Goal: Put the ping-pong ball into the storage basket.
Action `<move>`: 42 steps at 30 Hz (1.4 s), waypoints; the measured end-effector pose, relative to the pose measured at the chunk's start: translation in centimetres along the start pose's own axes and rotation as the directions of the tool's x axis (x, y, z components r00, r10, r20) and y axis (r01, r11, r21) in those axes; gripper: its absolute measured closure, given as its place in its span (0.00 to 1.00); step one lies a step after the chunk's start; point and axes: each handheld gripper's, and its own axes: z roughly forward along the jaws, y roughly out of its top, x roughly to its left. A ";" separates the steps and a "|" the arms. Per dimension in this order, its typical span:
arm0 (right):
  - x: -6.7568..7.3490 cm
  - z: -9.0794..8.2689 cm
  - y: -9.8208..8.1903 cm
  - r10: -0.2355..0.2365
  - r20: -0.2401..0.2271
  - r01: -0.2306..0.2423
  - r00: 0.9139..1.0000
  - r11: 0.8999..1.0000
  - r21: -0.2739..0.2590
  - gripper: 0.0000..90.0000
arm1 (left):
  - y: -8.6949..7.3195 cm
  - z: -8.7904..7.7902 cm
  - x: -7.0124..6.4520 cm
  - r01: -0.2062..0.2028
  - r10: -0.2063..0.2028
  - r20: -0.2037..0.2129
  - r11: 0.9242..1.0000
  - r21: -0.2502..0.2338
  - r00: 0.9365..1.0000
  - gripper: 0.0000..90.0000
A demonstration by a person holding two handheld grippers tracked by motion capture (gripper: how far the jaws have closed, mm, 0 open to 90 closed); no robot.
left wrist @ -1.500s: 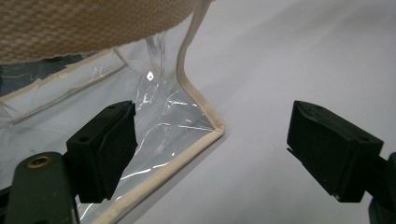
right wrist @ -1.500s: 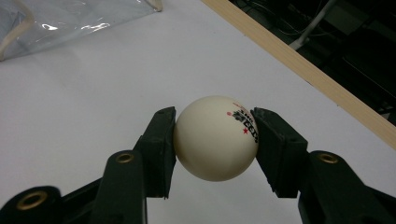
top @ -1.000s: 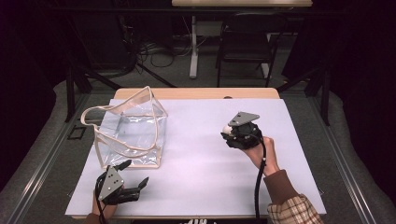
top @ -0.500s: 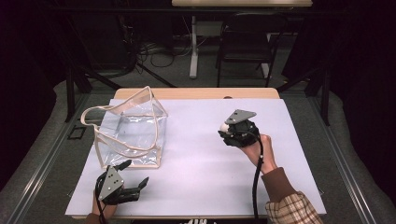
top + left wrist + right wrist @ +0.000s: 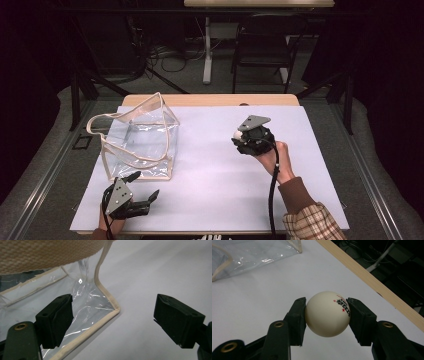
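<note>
Clamping a white ball (image 5: 327, 314), the right gripper (image 5: 326, 315) hovers over the table (image 5: 210, 175). Near left, the left gripper (image 5: 145, 187) sits with jaws apart beside the clear bag (image 5: 137, 137)

A white sheet (image 5: 210, 175) covers the table under both the left gripper (image 5: 145, 185) and the right gripper (image 5: 237, 136). Beyond the right gripper, a strip of the table's pale wooden edge (image 5: 215, 100) shows past the sheet's far side. In the right gripper view the same wooden edge (image 5: 372, 282) runs slantwise ahead of the jaws and to their right. Farther off, past that edge, a dark chair (image 5: 262, 47) stands on the grey floor (image 5: 50, 165). A white post (image 5: 206, 50) rises just beside the chair, and loose cables (image 5: 165, 55) lie near the post's foot. A small black square frame (image 5: 81, 142) lies on the floor, off the table, ahead of the left gripper and outward of it.
</note>
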 end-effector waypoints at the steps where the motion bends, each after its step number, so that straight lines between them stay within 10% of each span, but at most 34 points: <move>1: 0.0 0.0 0.1 0.001 0.001 -0.001 1.000 1.000 0.000 0.57 | 0.0 0.0 0.0 0.000 0.000 0.000 1.000 0.000 1.000 0.18; 42: -0.1 1.1 4.0 -0.001 -0.017 0.000 1.000 1.000 -0.030 0.57 | 0.0 0.1 -0.1 0.001 -0.001 0.002 1.000 0.001 1.000 0.18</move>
